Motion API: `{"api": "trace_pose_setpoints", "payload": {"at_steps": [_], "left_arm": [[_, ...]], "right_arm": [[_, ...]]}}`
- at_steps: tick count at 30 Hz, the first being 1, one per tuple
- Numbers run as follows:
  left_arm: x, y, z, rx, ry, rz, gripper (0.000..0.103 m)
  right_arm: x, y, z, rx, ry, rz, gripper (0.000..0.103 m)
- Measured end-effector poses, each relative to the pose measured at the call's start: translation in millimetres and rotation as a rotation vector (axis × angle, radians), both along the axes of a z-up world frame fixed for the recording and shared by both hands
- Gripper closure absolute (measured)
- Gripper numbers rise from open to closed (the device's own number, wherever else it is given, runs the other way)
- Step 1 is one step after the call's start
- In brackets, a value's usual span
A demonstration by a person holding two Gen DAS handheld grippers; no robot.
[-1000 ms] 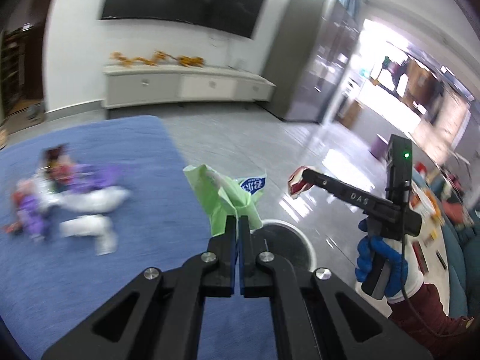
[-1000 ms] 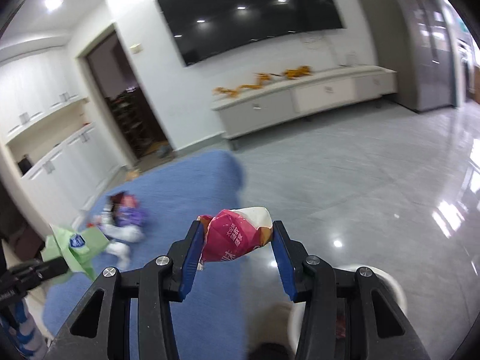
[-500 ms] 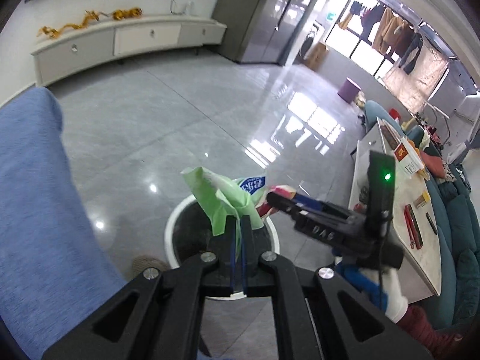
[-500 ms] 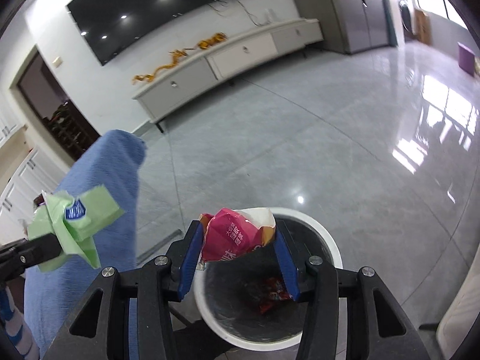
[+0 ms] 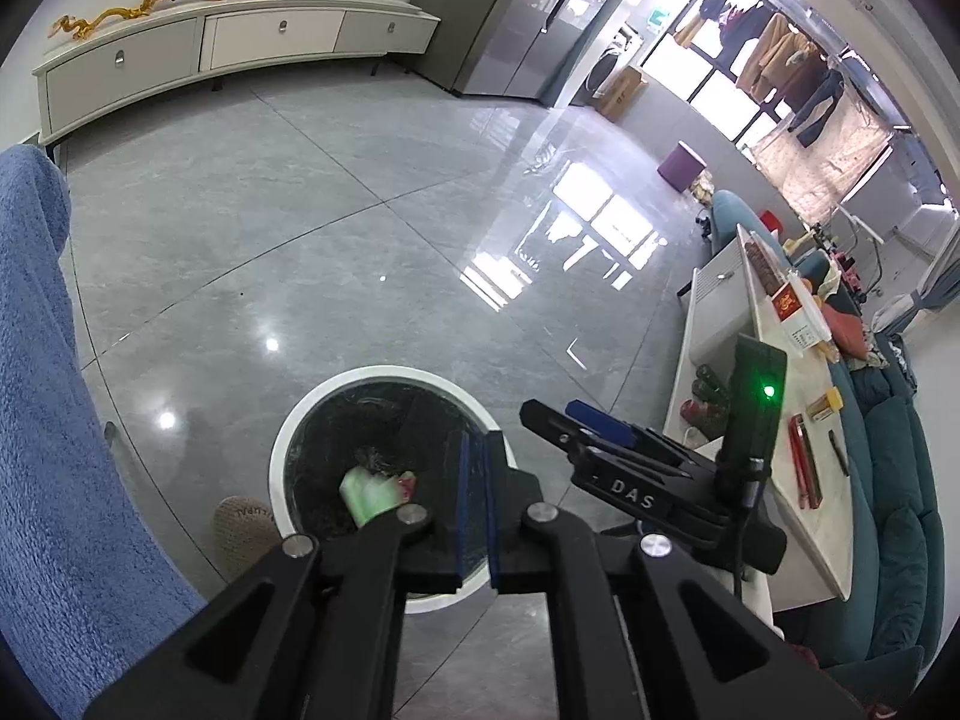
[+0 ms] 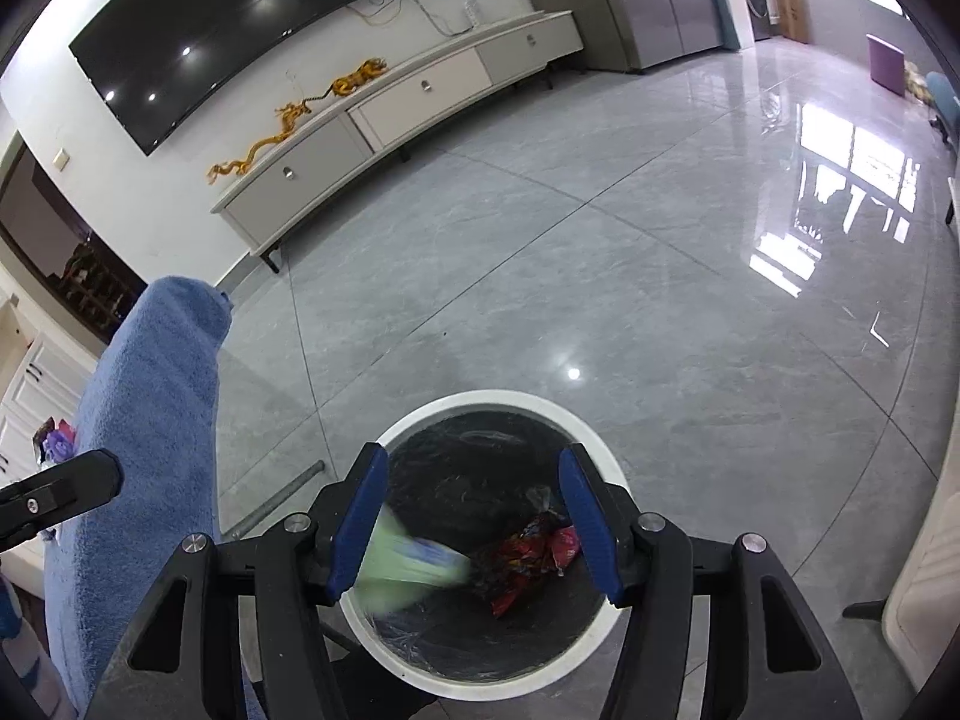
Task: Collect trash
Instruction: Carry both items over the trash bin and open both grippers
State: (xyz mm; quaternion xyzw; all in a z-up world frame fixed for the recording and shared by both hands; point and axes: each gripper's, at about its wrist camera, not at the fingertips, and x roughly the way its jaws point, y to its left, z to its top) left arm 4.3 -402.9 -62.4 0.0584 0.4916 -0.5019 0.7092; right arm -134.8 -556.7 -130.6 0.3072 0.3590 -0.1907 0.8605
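Both wrappers lie in the bin (image 6: pixel 414 420) directly below: right claw (image 6: pixel 474 516) has just been opening, empty; left claw (image 5: pixel 474 504) nearly clenched, empty

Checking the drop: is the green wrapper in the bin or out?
In: the green wrapper lies inside the bin, clear of both grippers' fingers.

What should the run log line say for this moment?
left hand-held gripper: shut, empty | right hand-held gripper: jaws just opening, empty | green wrapper, red wrapper: in bin

White-rimmed bin (image 6: pixel 591 429) with black liner holds green (image 6: pixel 402 564) and red wrappers (image 6: pixel 537 549).
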Motion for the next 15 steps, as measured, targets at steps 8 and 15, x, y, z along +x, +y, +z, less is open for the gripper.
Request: {"api": "trace_pose_setpoints", "payload": {"at_steps": [8,15], "left_arm": [[-8,37,47,-0.123,-0.027,0.031,0.098],[-18,101,86,-0.203,-0.137,0.117,0.098]], "right_arm": [[-22,16,36,-0.061,-0.009,-0.006,0.046],[-26,50,78,-0.129,-0.052,0.035,0.046]]}}
